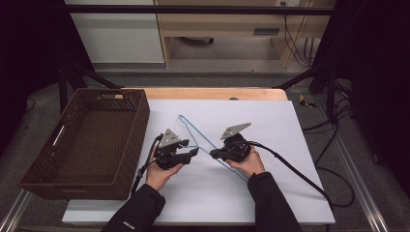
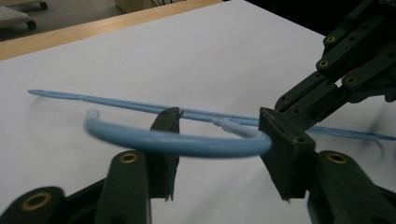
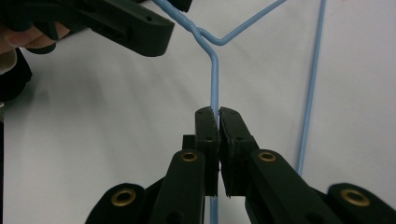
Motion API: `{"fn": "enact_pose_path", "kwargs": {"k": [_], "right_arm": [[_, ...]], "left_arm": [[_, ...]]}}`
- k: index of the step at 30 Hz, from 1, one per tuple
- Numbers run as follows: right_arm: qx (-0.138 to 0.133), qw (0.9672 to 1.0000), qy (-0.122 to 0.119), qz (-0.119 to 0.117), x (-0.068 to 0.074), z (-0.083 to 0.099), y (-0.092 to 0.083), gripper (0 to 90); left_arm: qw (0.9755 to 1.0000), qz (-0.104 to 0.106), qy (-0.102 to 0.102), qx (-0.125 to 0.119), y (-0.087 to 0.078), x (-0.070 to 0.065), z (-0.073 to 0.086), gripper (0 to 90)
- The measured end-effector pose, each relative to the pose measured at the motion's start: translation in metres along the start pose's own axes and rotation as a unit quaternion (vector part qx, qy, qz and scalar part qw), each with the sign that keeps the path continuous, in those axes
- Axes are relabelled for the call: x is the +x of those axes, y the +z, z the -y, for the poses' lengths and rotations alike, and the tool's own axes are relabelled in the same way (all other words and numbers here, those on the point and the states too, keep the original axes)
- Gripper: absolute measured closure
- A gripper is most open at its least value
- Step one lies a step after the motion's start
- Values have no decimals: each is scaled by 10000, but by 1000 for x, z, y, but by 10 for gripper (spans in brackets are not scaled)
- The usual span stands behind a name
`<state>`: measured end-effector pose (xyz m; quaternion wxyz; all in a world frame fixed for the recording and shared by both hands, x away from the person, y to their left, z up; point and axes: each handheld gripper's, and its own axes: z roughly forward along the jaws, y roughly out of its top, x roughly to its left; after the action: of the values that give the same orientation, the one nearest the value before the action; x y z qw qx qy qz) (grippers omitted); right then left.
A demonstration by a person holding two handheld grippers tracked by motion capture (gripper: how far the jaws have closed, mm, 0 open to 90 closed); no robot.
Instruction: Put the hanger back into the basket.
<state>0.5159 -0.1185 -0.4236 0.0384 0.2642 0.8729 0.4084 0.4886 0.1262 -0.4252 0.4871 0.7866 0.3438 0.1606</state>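
At the near side of the white sheet (image 1: 270, 125), just past the two dark sleeves, leave the right gripper (image 1: 212, 154) (image 3: 218, 112) exactly as set: tongs pressed together, pinching one straight arm of the blue wire hanger (image 1: 203, 137) (image 3: 215, 79) a little short of its twisted neck. Keep that pinch firm and the wrist quiet, steadying the whole frame for the other hand.

Just beside it, attend to the left gripper (image 1: 193, 151) (image 2: 222, 116): tongs half spread, straddling the curved hook (image 2: 187, 142), not yet clamping it. Hard to say from so close and blurred an angle, but possibly touching the bend with one pad already. Centre the hook between the pads before squeezing. Close on the thick middle of the curve rather than near its open tip, square to the wire, to stop the round rod rolling out. Squeeze slowly, and stay clear of the right gripper's tongs, so near at hand.

With both grips sure, raise both hands together, holding the hanger level and untwisted, never pulling one end against the other.

Farther off to the left, treat the brown woven basket (image 1: 135, 145) as the fitting destination, judging by the layout: well apart from the hanger, open at the top. Lift high enough to pass its near wall, then lower flat.

Farthest of all, mind the wooden table edge (image 1: 212, 93) and keep the hanger's long bar short of it.
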Motion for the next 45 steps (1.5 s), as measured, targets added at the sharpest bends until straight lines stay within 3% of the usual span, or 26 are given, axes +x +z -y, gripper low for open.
{"fn": "enact_pose_path", "kwargs": {"k": [5, 8, 11, 16, 21, 28, 32, 37, 45], "right_arm": [[14, 10000, -32, -1, 1, 1, 0, 877], [-122, 9999, -33, -48, 1, 0, -2, 900], [-113, 9999, -27, -54, 2, 0, -3, 900], [-111, 9999, -115, 7, 6, 1, -5, 891], [-139, 9997, -139, 128, 10, 1, -6, 800], [-92, 9985, -126, 515, 16, 1, -5, 529], [29, 9979, -67, 637, 19, 0, -2, 478], [359, 9967, -167, 709, 24, -1, 8, 487], [707, 9933, -301, 863, 29, -4, 26, 689]], "left_arm": [[9999, -64, 45, 88, 3, 0, 2, 633], [9999, -68, 109, 90, 3, -1, 2, 684], [9999, -28, 133, 55, 2, -2, 2, 831], [9998, -45, 146, 87, 2, -3, 2, 845], [9998, -67, 162, 95, 2, -4, 2, 845], [9997, -95, 183, 132, 2, -5, 1, 846], [9997, -114, 175, 138, 1, -6, 1, 846], [9997, -114, 170, 149, 1, -7, 0, 846], [9996, -132, 197, 139, 1, -8, 0, 847]]}}
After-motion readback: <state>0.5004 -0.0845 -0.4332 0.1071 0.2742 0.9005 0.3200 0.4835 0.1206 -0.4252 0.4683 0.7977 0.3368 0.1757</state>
